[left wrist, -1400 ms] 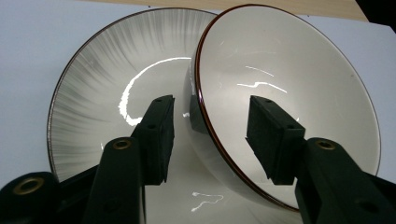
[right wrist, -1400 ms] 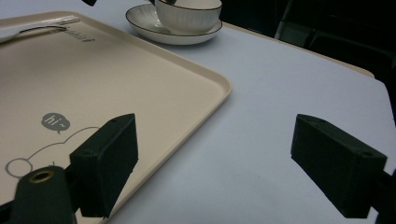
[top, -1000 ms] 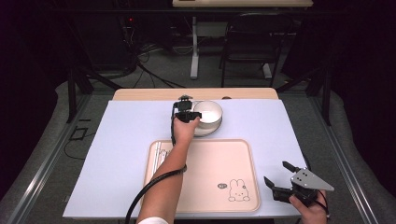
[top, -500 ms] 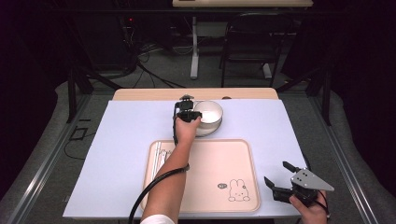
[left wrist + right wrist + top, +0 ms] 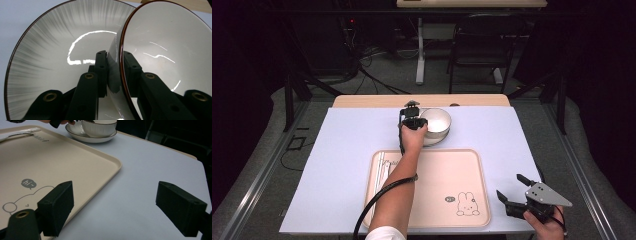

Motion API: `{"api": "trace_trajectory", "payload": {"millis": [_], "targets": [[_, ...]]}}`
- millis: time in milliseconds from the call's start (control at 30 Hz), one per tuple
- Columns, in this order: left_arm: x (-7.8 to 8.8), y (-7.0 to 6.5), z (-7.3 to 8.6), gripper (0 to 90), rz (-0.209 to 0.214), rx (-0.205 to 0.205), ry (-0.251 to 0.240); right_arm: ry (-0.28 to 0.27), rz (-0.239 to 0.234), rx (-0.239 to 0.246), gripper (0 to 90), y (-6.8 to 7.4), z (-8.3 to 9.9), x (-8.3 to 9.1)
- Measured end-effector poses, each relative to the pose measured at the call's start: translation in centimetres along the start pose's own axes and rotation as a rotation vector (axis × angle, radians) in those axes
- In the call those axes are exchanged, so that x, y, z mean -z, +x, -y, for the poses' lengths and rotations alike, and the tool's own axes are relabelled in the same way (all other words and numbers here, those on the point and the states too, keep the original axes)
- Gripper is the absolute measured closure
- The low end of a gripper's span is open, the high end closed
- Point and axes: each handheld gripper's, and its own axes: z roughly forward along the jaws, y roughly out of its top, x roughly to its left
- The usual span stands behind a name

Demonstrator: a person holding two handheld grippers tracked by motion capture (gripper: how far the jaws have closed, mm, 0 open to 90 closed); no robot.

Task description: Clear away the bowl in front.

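Little differs from half a second ago: the left hand-held gripper (image 5: 412, 113) stays at the white bowl (image 5: 435, 121) on the far part of the counter (image 5: 342, 150), having crept slightly farther from the person, and the right hand-held gripper (image 5: 514, 194) has not moved from the near right corner.

In the left gripper view the left hand-held gripper's jaws are clamped on the bowl's (image 5: 170, 50) dark-edged rim, one jaw inside and one outside the wall. The bowl sits in a shallow white plate (image 5: 50, 57) with grey streaks radiating toward a dark rim, and looks tilted within it. Both hold nothing that can be seen. In the right gripper view the bowl (image 5: 99, 127) stands on the plate (image 5: 87, 135) just beyond the far edge of the tray (image 5: 75, 165).

The right hand-held gripper (image 5: 115, 207) has its jaws wide apart with nothing between them, hovering over the tray's near right corner and the bare counter (image 5: 150, 170) beside it.

The beige tray (image 5: 462, 165) lies on the near middle of the counter, printed with a rabbit drawing (image 5: 466, 205) and a small "hi" bubble; pale utensils (image 5: 383, 167), too small to identify, lie along its left side. The person's left forearm (image 5: 399, 185) crosses it.

The counter is covered by a pale lilac sheet, with a wooden edge showing at the far side. Beyond it the room is dark, with a grey floor (image 5: 412, 82), cables and a chair (image 5: 477, 50).
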Motion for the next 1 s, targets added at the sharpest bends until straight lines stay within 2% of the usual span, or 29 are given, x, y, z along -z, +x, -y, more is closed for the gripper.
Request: {"api": "trace_trajectory", "payload": {"millis": [167,333,433,667,833,1000], "targets": [[0.0,0.2,-0.1,80.2,0.015,0.053,0.007,0.000,-0.001,0.003,14.4,0.0,0.0,0.1],[0.1,0.2,-0.4,80.5,0.014,0.076,0.034,0.001,0.001,0.002,14.4,-0.1,0.0,0.1],[0.2,0.4,-0.6,80.8,0.031,0.098,0.047,0.001,0.001,0.003,14.4,-0.1,0.0,0.1],[0.7,0.4,-1.2,81.1,0.013,0.086,0.092,0.002,0.002,0.004,14.5,-0.1,0.0,0.1],[1.2,0.6,-1.5,81.2,0.032,0.114,0.112,0.002,0.002,0.004,14.4,-0.1,0.0,0.1],[1.9,0.3,-2.0,81.2,0.040,0.103,0.127,0.001,0.004,0.004,14.5,-0.1,0.0,0.1]]}}
